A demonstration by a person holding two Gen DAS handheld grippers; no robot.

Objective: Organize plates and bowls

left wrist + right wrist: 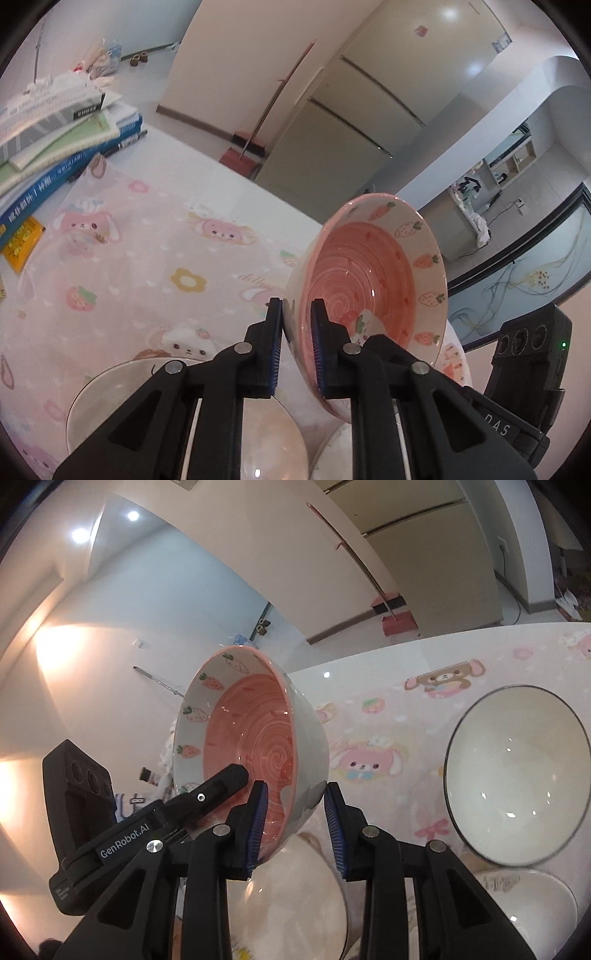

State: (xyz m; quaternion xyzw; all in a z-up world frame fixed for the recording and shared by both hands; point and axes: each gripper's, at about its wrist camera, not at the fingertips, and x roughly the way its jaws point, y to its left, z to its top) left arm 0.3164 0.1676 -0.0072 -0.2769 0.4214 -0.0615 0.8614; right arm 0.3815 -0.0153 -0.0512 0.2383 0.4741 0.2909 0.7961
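Nearest in the left wrist view, the left claw (297, 332) pinches the wall of the pink bowl (373, 280), one finger outside and one inside, with the bowl tipped on its side and lifted off the worktop (229, 184). In the right wrist view, the right claw (295, 812) straddles the opposite wall of the same bowl (255, 738); its pad on the outside stands a little apart from the wall, so this claw looks spread, not pressed onto it. The left claw's finger also shows there, reaching into the bowl.

The step in hand appears to be a handover or a two-handed carry of the bowl toward a stack. Next, one claw must take firm hold before the other lets go, then the bowl has to be turned upright and lowered into another bowl.

Directly beneath the claws lie pale dishes: a plate (184, 417) under the left claw, and a white dish (295, 904) under the right. Just beyond, to the right, a white bowl (517, 775) with a dark rim sits on the cloth (140, 266), and another white dish (532, 904) lies near it. These sit close below, so a tilted, slippery bowl could knock them if it drops.

Farther off, books (55, 129) are stacked at the worktop's far left corner, well apart. Beyond stand a fridge (369, 129) and a broom (258, 125).
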